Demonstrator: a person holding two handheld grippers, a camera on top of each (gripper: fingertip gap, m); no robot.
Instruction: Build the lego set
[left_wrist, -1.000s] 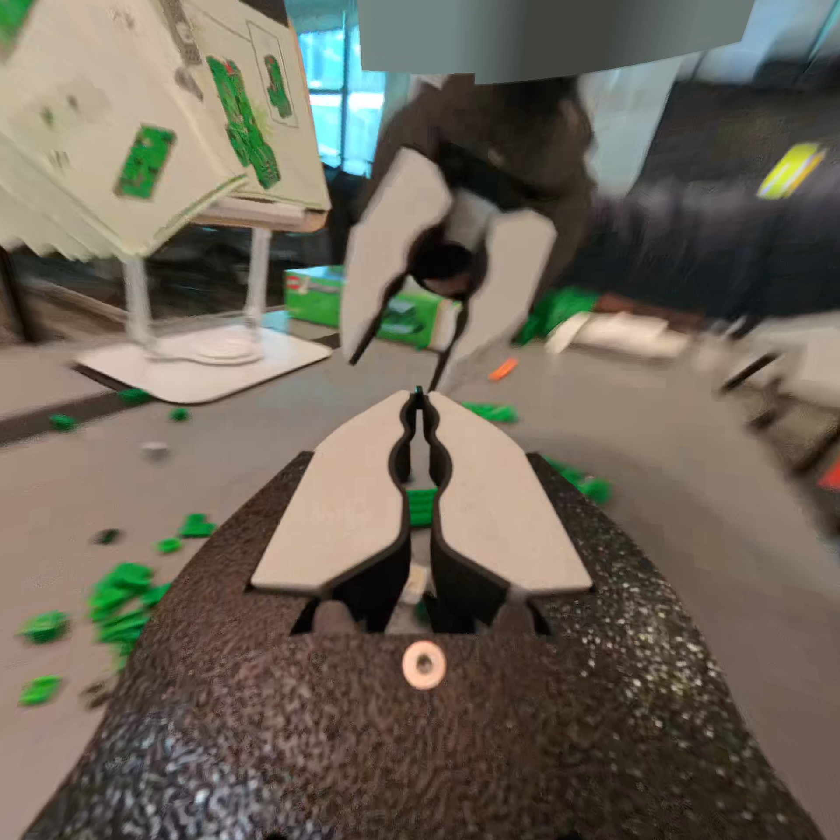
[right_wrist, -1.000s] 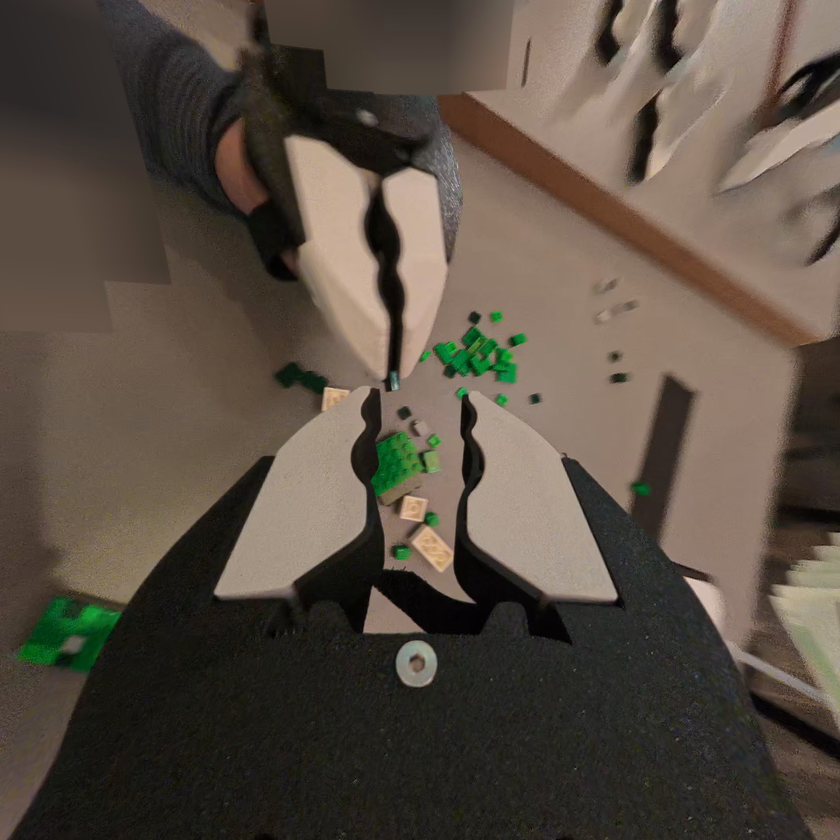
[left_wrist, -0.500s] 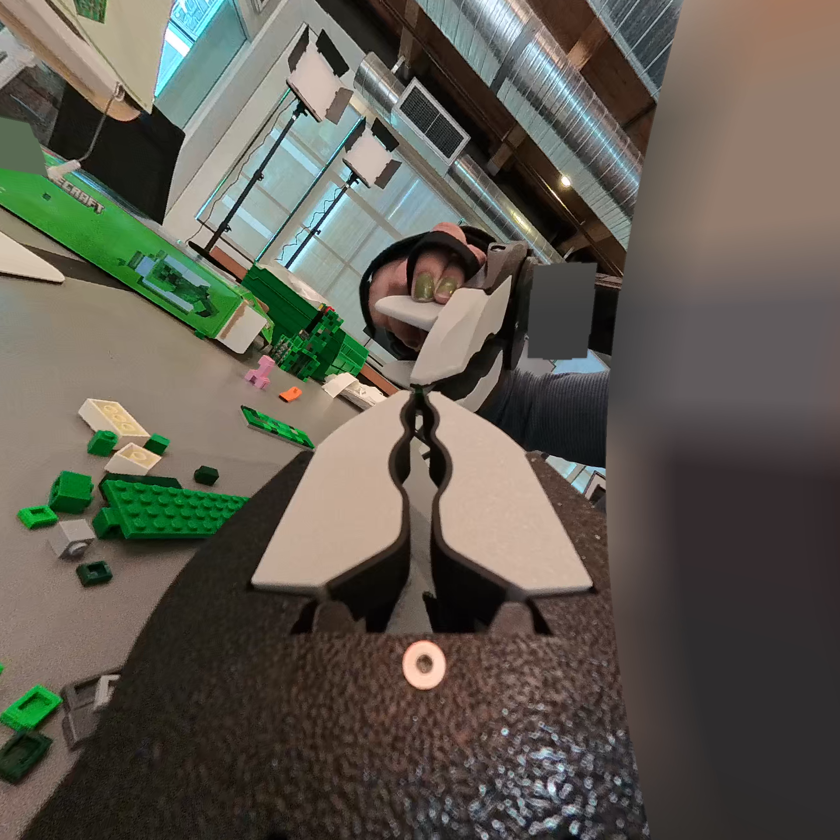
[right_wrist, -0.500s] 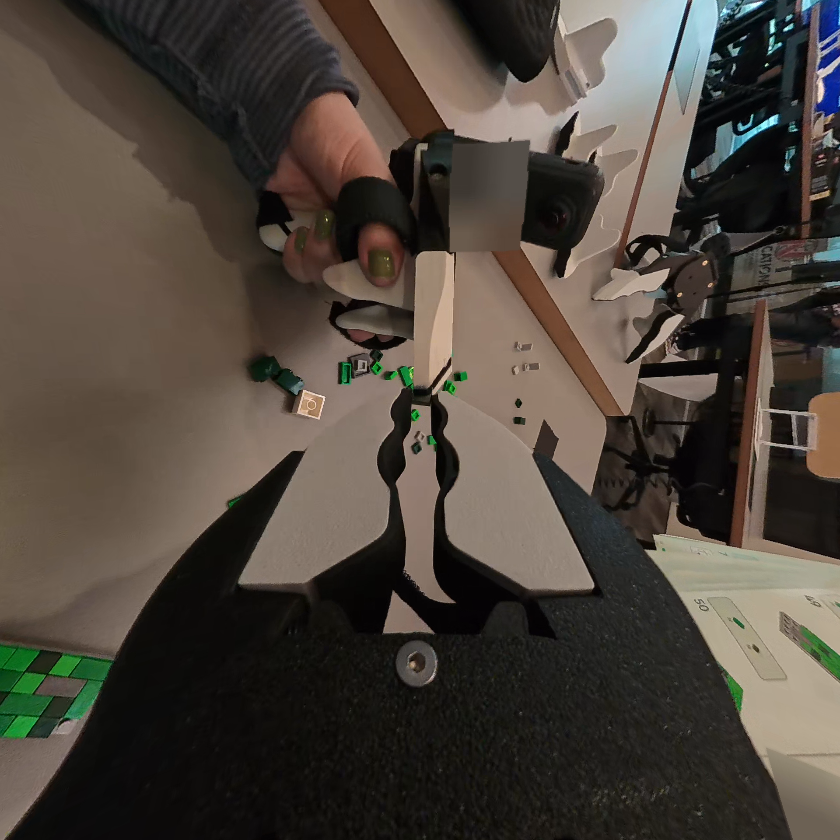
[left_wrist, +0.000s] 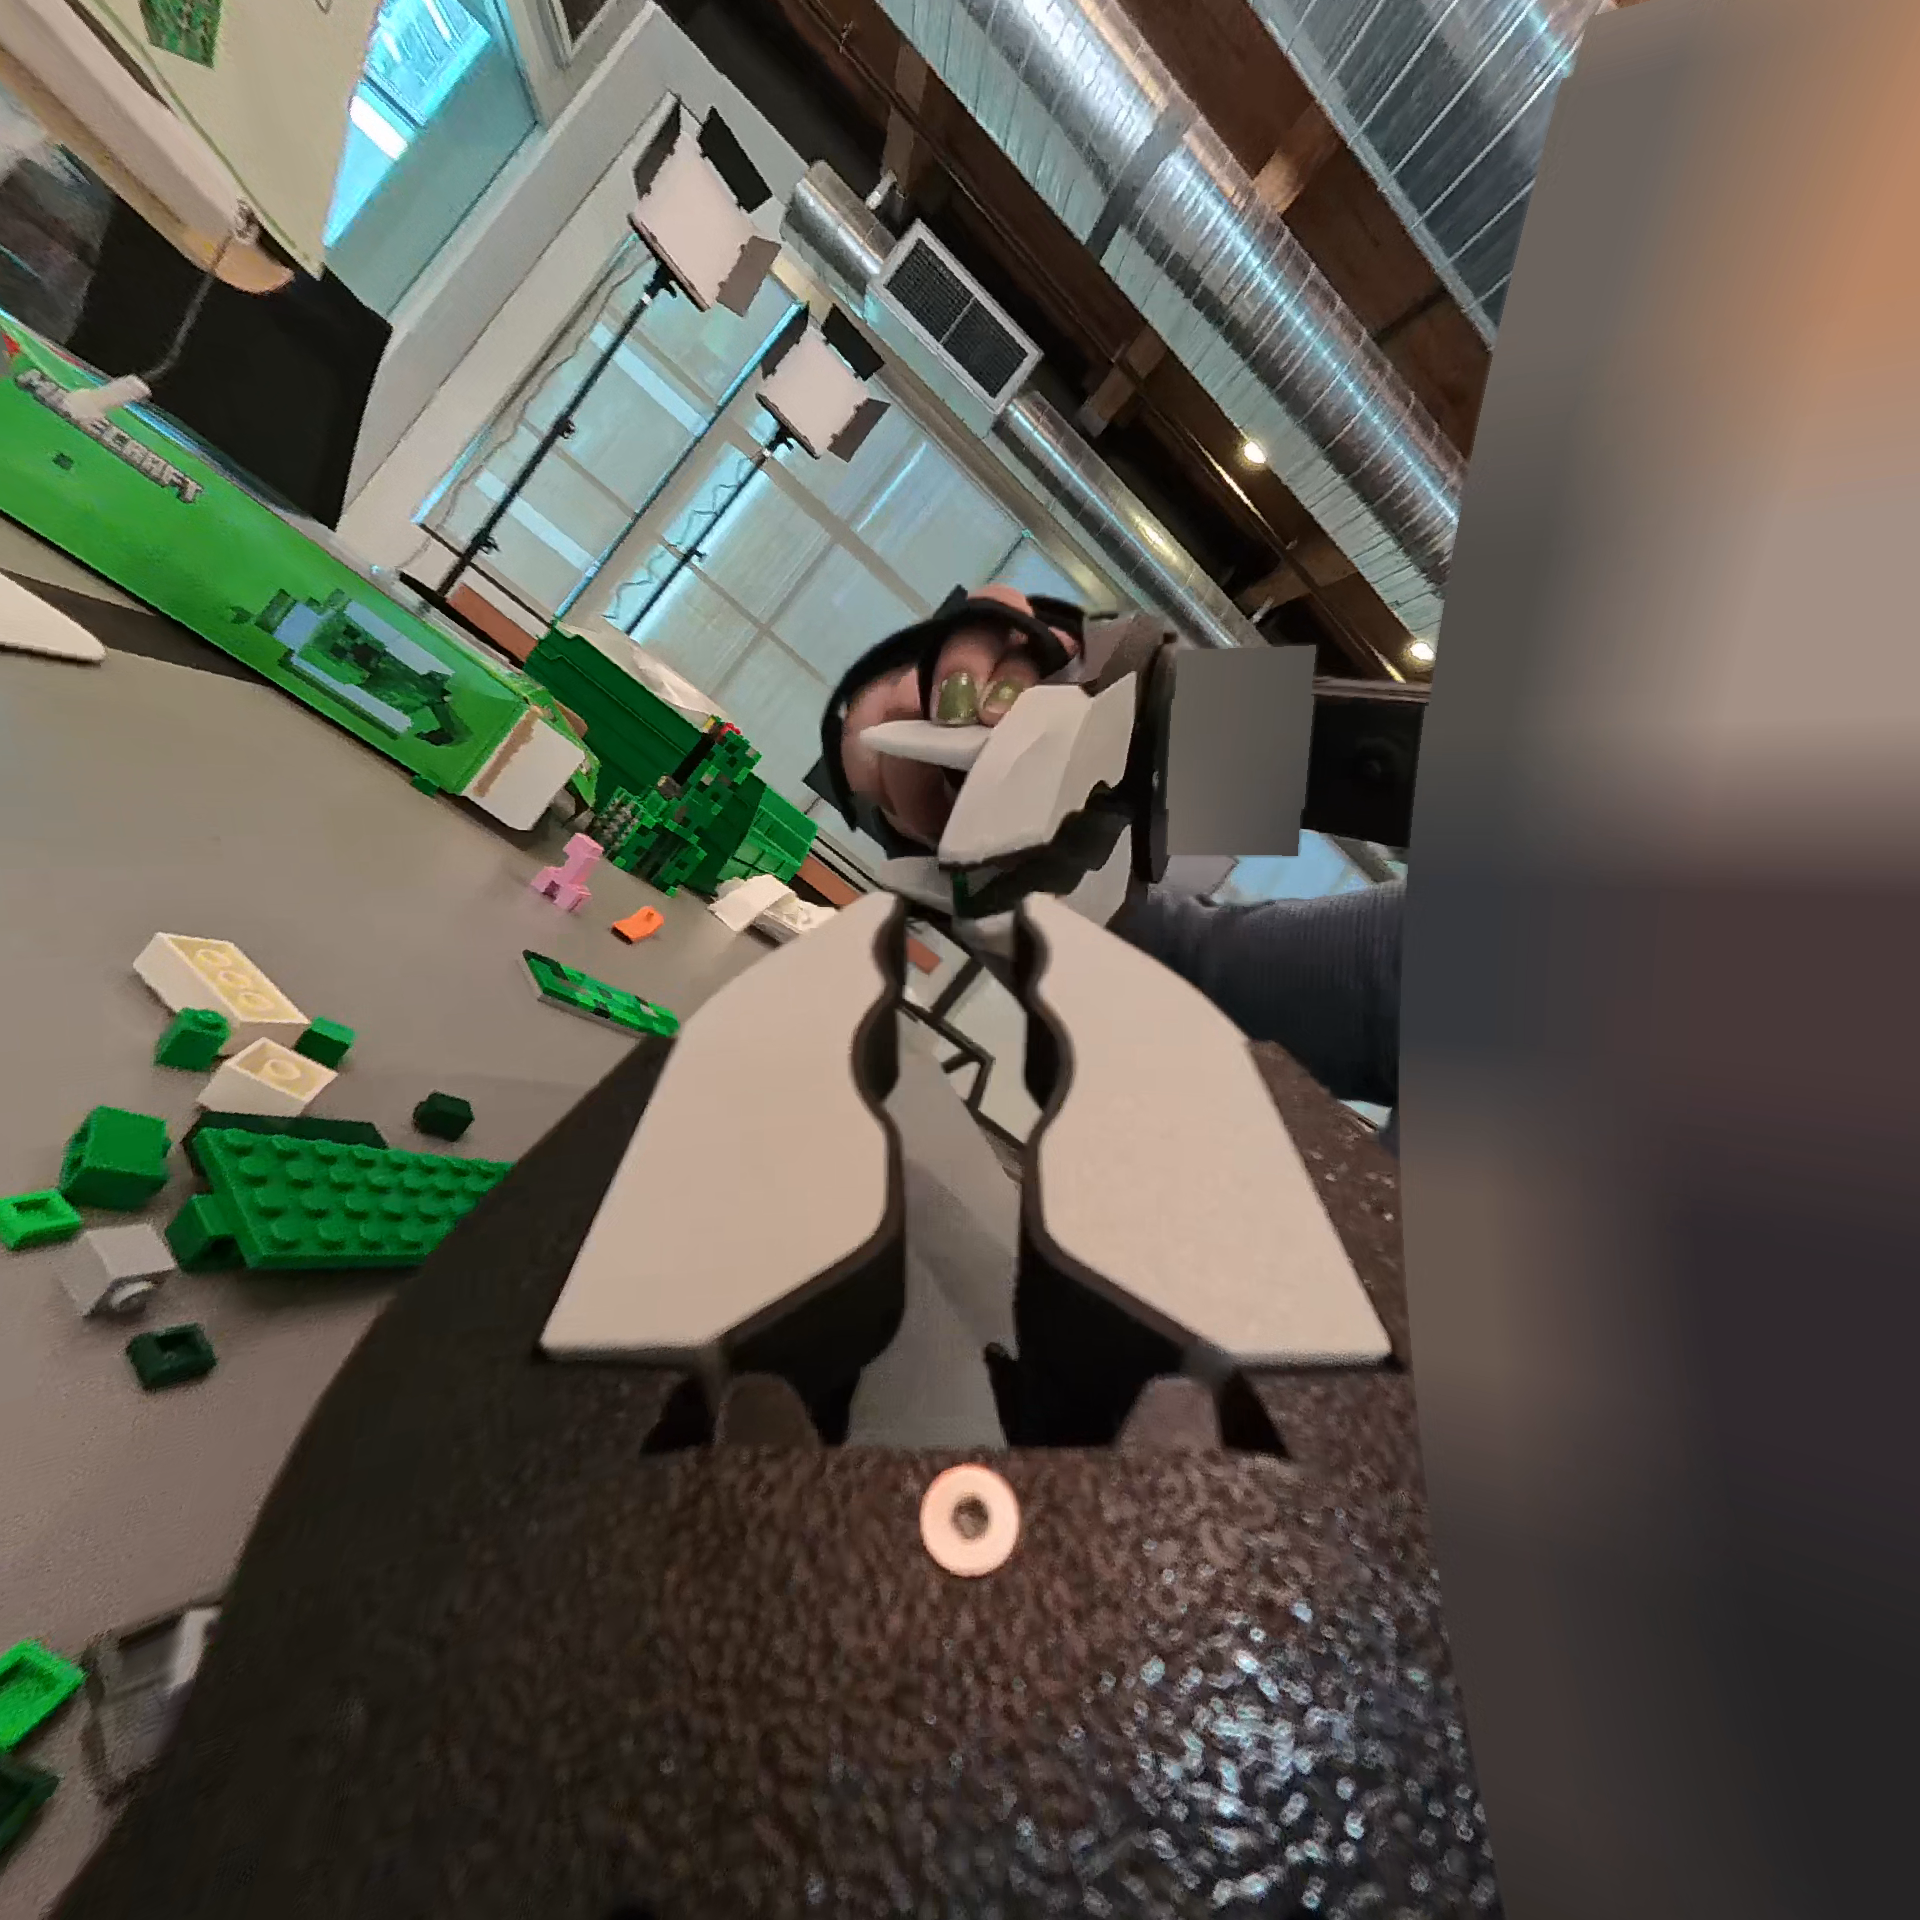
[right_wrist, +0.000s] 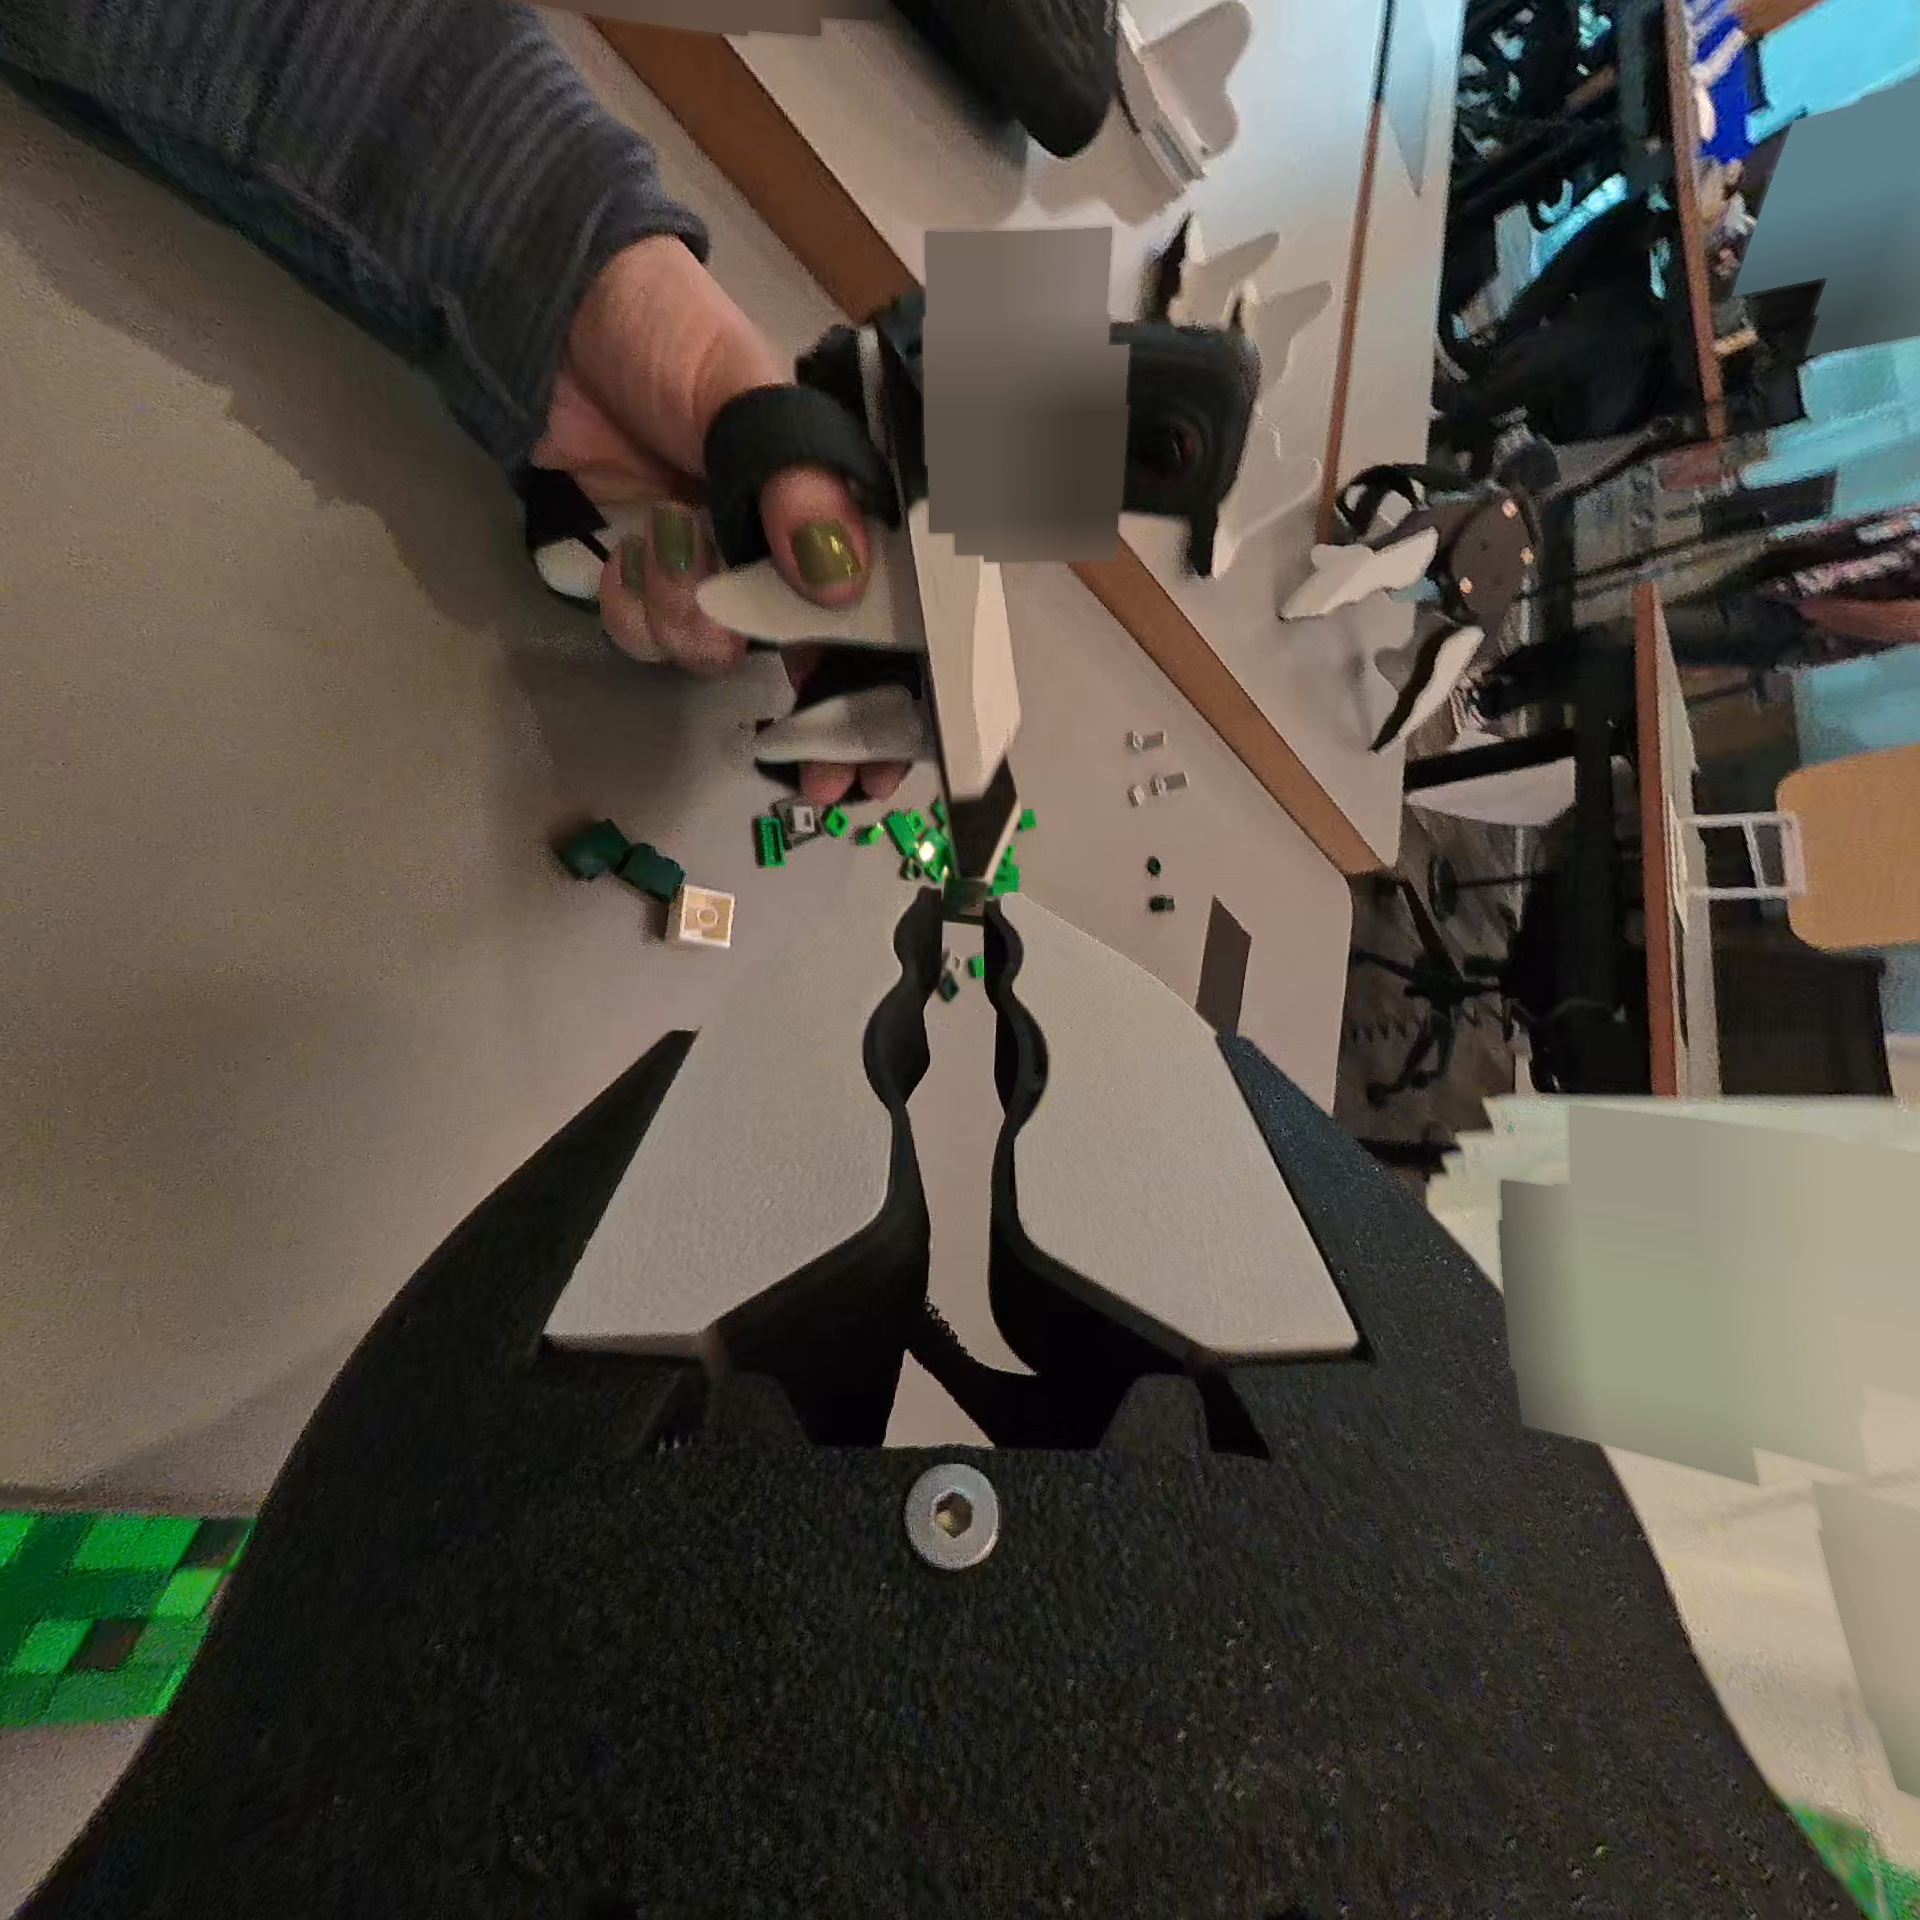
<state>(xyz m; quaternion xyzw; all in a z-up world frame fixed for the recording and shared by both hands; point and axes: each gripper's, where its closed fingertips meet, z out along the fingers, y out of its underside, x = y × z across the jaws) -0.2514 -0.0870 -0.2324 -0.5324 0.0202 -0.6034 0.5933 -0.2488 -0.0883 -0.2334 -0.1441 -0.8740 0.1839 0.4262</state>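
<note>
My right gripper (right_wrist: 961, 912) is shut on a small dark green brick piece (right_wrist: 964, 900), pinched at its fingertips above the grey table (right_wrist: 312, 935). My left gripper (left_wrist: 961, 920) is open, its two fingertips standing either side of that piece (left_wrist: 962, 888) without touching it. In the left wrist view the right gripper (left_wrist: 987, 868) is right in front, held by a hand (left_wrist: 935, 727). In the right wrist view the left gripper (right_wrist: 977, 831) is seen edge-on, its tip right at the piece.
A large green plate (left_wrist: 332, 1195), white bricks (left_wrist: 218, 977) and small green pieces lie at the left. A green box (left_wrist: 260, 613), a green built model (left_wrist: 707, 821), a pink piece (left_wrist: 569, 873) and an orange piece (left_wrist: 637, 923) sit farther back. Scattered green bits (right_wrist: 831, 831) lie under the grippers.
My right gripper closed on the small green piece that my left gripper was holding. My left gripper then opened and let go of it. Both grippers rose and tilted.
</note>
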